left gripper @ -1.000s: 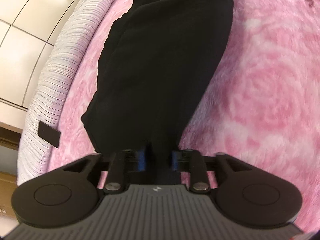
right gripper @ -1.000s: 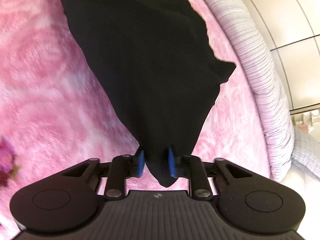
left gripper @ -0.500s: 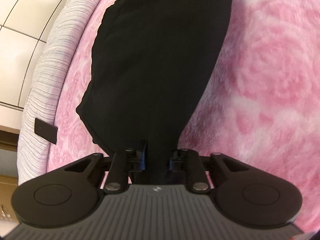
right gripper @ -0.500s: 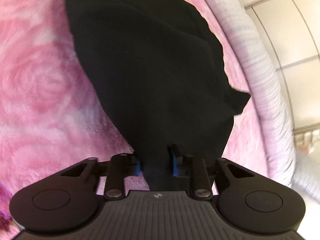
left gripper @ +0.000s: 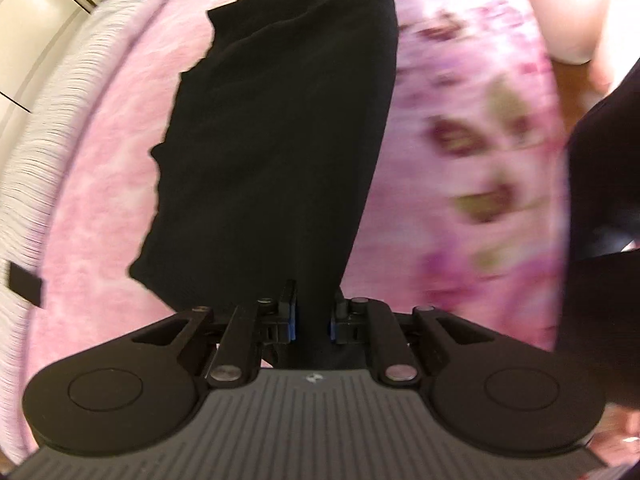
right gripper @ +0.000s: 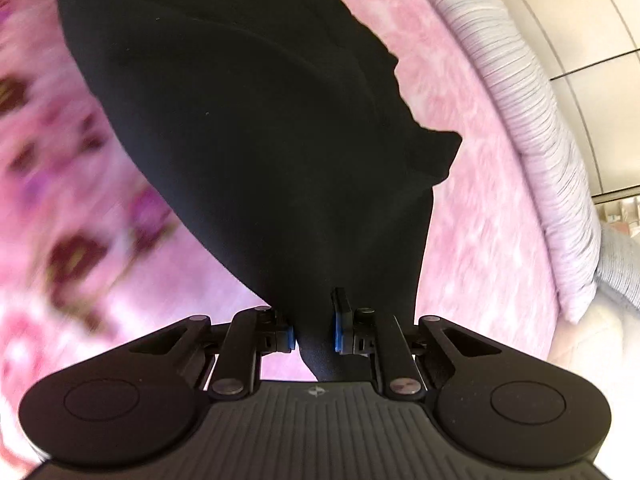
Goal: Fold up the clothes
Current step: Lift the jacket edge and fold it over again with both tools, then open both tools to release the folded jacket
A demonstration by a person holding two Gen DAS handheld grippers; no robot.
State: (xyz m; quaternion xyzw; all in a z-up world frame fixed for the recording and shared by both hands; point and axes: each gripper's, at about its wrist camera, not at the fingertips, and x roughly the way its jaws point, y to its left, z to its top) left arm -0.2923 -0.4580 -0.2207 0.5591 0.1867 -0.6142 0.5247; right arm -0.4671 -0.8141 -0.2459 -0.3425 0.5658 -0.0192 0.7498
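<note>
A black garment (left gripper: 276,152) hangs stretched over a pink floral blanket (left gripper: 460,152). My left gripper (left gripper: 312,320) is shut on one end of it, cloth pinched between the blue pads. My right gripper (right gripper: 314,330) is shut on another end of the same black garment (right gripper: 256,120), which spreads away from the jaws over the pink blanket (right gripper: 480,240). A corner of the cloth sticks out at the right in the right wrist view. Both views are blurred by motion.
A white ribbed bed edge (left gripper: 44,152) runs along the left, with a small black tag (left gripper: 24,288) on it. The same ribbed edge (right gripper: 532,120) runs along the right in the right wrist view. A dark shape (left gripper: 600,220) fills the far right of the left wrist view.
Both grippers have swept across the bed with the garment still pinched. Darker flower patterns on the blanket and a dark shape at right have come into view.
</note>
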